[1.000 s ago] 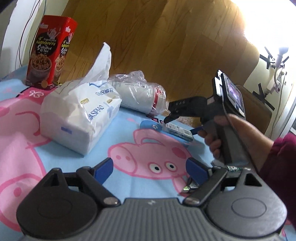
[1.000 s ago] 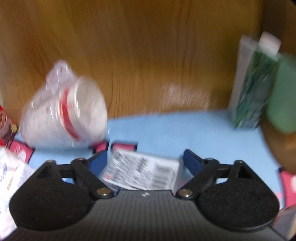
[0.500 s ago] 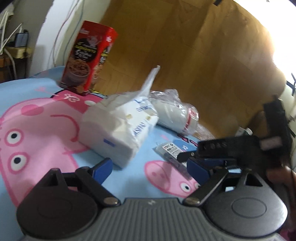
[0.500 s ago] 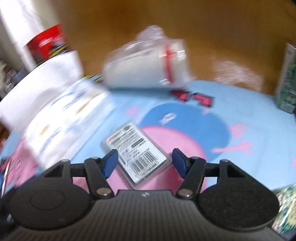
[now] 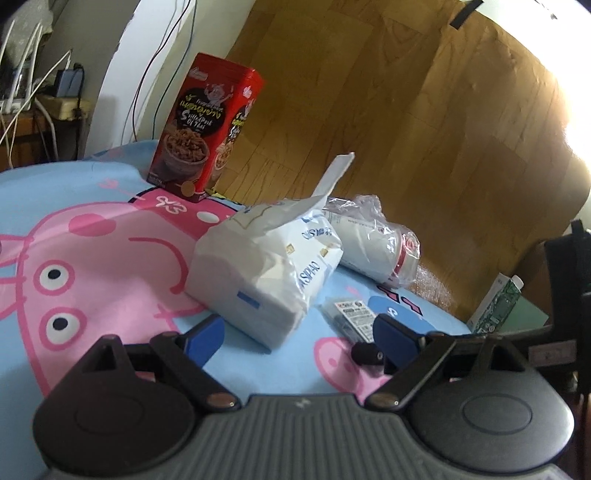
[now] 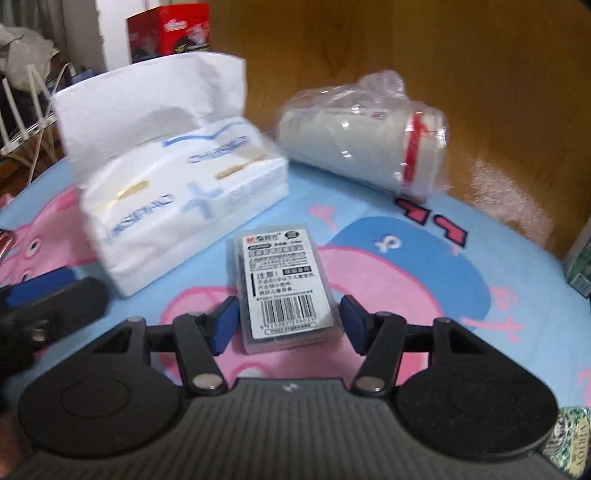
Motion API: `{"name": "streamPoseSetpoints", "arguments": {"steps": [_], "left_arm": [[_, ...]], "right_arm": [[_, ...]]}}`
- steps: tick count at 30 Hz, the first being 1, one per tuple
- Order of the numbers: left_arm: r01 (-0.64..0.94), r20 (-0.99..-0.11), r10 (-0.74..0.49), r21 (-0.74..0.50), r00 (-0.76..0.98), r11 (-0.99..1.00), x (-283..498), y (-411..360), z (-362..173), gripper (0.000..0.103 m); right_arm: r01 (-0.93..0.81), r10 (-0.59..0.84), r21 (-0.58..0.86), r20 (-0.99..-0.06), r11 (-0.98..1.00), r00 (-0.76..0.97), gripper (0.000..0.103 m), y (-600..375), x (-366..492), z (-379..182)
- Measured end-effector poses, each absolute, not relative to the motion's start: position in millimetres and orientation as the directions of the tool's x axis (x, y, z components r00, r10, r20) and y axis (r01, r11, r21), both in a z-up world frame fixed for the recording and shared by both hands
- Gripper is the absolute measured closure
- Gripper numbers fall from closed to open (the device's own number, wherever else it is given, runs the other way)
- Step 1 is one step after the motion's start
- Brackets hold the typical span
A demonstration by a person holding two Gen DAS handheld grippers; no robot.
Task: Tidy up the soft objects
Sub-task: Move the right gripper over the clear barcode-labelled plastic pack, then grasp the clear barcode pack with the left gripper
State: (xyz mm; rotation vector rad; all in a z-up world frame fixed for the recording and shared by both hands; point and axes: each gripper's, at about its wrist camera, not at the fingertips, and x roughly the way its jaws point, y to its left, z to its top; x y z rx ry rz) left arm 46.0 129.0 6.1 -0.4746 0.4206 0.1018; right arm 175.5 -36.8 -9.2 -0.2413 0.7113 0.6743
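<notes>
A white soft tissue pack [image 5: 266, 273] [image 6: 177, 199] lies on the cartoon-pig cloth with one sheet sticking up. Behind it lies a plastic bag of paper cups [image 5: 373, 247] [image 6: 365, 147] on its side. A small clear plastic case [image 6: 284, 288] [image 5: 351, 314] with a barcode label lies flat between the fingers of my right gripper [image 6: 288, 321]. Its jaws are closing, the blue pads close beside the case's long sides. My left gripper [image 5: 297, 334] stands open just in front of the tissue pack, with nothing held.
A red food box [image 5: 207, 125] [image 6: 170, 33] stands at the back left against a wooden board [image 5: 406, 129]. A green-and-white carton [image 5: 498, 306] [image 6: 580, 269] stands at the right edge. One left-gripper finger [image 6: 48, 291] shows at the right wrist view's left.
My right gripper has swung round and rolled, so the case now lies lengthways between its jaws, which have narrowed. The left wrist view has turned slightly; the right gripper now sits at its lower right.
</notes>
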Motion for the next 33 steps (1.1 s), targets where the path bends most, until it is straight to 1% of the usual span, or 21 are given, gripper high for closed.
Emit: {"name": "streamPoseSetpoints", "arguments": {"steps": [2,7,11,14,16,18,22,24,28,33], "left_arm": [[-0.194,-0.418,0.000,-0.421,0.909,0.886,46,129,6,0.012],[-0.195,-0.431,-0.007,-0.423,0.902,0.885,49,129,4,0.012],[-0.181,-0.437,-0.001,-0.374,0.899,0.910,50,120,5,0.012],[-0.172,-0.434,0.015,-0.326,0.901,0.929,49,112,6,0.012],[-0.166,-0.428,0.028,-0.288,0.903,0.943,49,105,7,0.012],[-0.161,-0.420,0.047,-0.239,0.906,0.958,49,97,9,0.011],[-0.157,-0.394,0.086,-0.152,0.915,0.976,45,82,12,0.002],[-0.164,-0.399,0.099,-0.134,0.911,0.977,45,81,12,0.001],[-0.144,-0.412,0.102,-0.071,0.905,0.987,41,69,12,0.000],[-0.165,-0.371,0.161,0.023,0.914,0.986,29,53,12,0.000]], "right_arm": [[-0.655,0.485,-0.007,-0.665,0.756,0.567,0.042,-37,165,-10],[-0.681,0.513,-0.006,-0.654,0.732,0.557,0.042,-53,124,-15],[-0.724,0.548,-0.030,-0.631,0.689,0.548,0.042,-69,74,-19],[-0.744,0.576,-0.017,-0.622,0.668,0.531,0.042,-86,43,-25],[-0.727,0.562,-0.049,-0.600,0.685,0.570,0.042,-98,27,-29],[-0.696,0.550,-0.045,-0.577,0.717,0.604,0.042,-115,14,-32],[-0.603,0.501,-0.014,-0.541,0.798,0.675,0.042,-151,-1,-39],[-0.567,0.478,-0.001,-0.537,0.823,0.695,0.042,-166,-4,-40],[-0.523,0.458,0.027,-0.523,0.852,0.719,0.041,-189,-12,-44],[-0.524,0.467,0.017,-0.479,0.852,0.743,0.041,-194,-21,-51]]}}
